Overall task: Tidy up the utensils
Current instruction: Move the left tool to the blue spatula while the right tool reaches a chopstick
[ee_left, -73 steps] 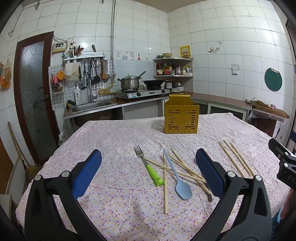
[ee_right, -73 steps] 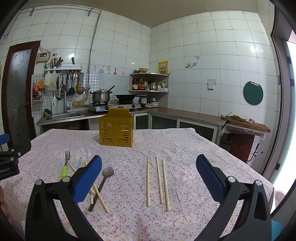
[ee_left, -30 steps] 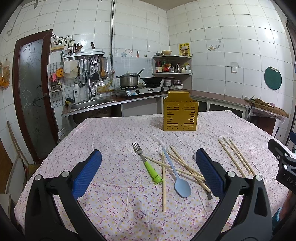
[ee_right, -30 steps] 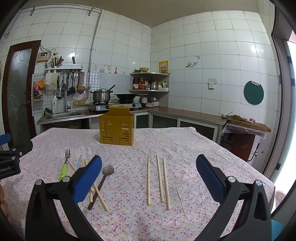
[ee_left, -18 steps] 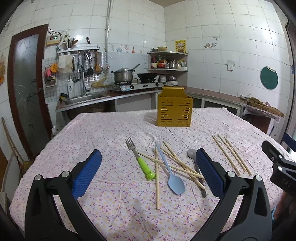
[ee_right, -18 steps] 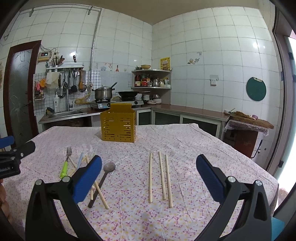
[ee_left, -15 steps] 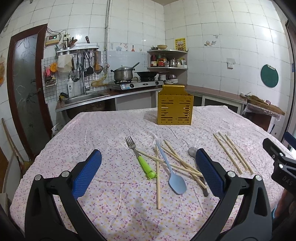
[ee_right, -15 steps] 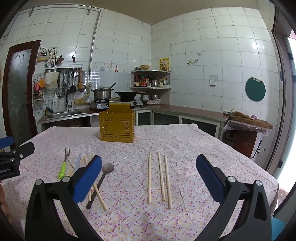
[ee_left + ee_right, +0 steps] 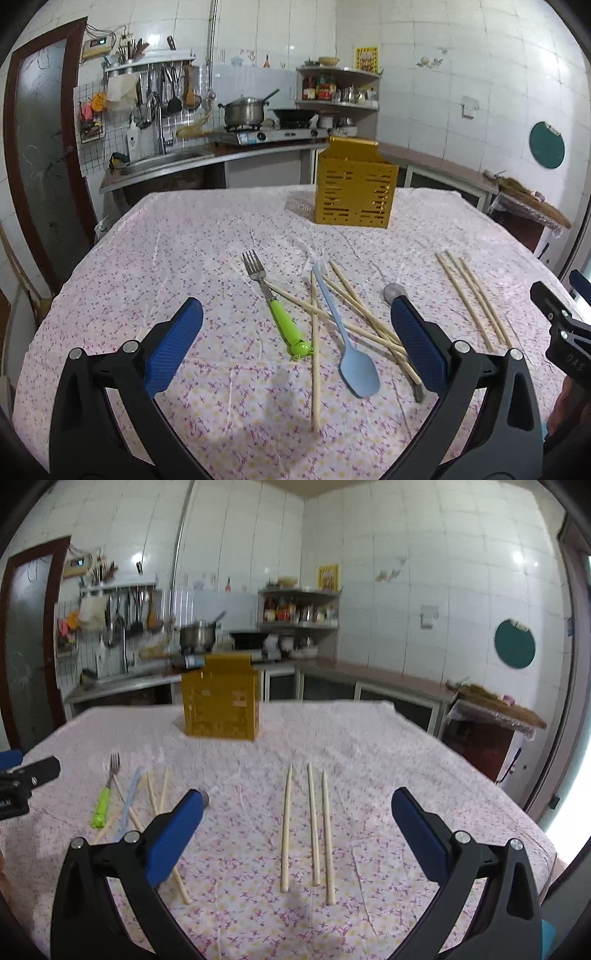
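the left gripper (image 9: 295,343) and right gripper (image 9: 297,825) are hovering with jaws apart, gripping nothing. fork (image 9: 275,301), blue spoon (image 9: 347,343) and chopsticks (image 9: 312,823) are lying mid-table; the yellow holder (image 9: 354,190) is standing beyond, bare tablecloth (image 9: 155,240) surrounding it.

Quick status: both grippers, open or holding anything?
Left gripper: open, empty, above the utensil pile.
Right gripper: open, empty, over three chopsticks.

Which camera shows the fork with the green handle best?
The left wrist view. There the fork lies sharp between the open fingers, prongs and green handle both plain, with a chopstick crossing it. The right wrist view shows the same fork only small and blurred at the far left, so its prongs are hard to make out.
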Action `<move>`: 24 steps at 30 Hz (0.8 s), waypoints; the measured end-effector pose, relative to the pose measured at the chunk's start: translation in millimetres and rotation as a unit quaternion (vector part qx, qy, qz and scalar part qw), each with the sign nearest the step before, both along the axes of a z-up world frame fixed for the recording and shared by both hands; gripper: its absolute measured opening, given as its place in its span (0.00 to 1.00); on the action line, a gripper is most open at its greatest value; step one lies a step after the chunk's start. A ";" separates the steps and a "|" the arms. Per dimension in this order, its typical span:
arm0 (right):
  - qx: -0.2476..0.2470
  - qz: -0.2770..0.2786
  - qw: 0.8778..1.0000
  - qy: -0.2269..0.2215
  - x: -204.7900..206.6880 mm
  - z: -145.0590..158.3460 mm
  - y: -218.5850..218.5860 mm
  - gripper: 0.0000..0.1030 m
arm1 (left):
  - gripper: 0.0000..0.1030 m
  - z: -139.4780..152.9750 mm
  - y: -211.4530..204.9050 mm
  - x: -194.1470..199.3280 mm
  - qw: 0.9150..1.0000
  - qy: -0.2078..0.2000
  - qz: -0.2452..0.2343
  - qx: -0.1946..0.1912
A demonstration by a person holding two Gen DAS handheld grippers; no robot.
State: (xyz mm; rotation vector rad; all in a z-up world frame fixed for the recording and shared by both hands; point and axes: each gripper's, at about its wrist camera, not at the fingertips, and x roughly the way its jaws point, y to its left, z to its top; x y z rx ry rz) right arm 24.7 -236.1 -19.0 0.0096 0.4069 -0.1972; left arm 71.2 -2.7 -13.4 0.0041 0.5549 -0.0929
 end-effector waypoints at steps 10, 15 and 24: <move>0.023 -0.007 0.996 0.086 61.0 -13.1 -26.3 0.96 | 0.95 -10.4 -7.1 69.2 0.995 0.099 -0.002 0.003; 0.033 -0.002 0.992 0.118 85.2 -19.1 -34.2 0.93 | 0.94 -15.4 -10.9 94.1 0.992 0.125 -0.003 0.005; 0.049 0.012 0.981 0.186 139.0 -38.7 -53.9 0.62 | 0.82 -31.2 -19.9 130.4 0.984 0.176 -0.013 -0.002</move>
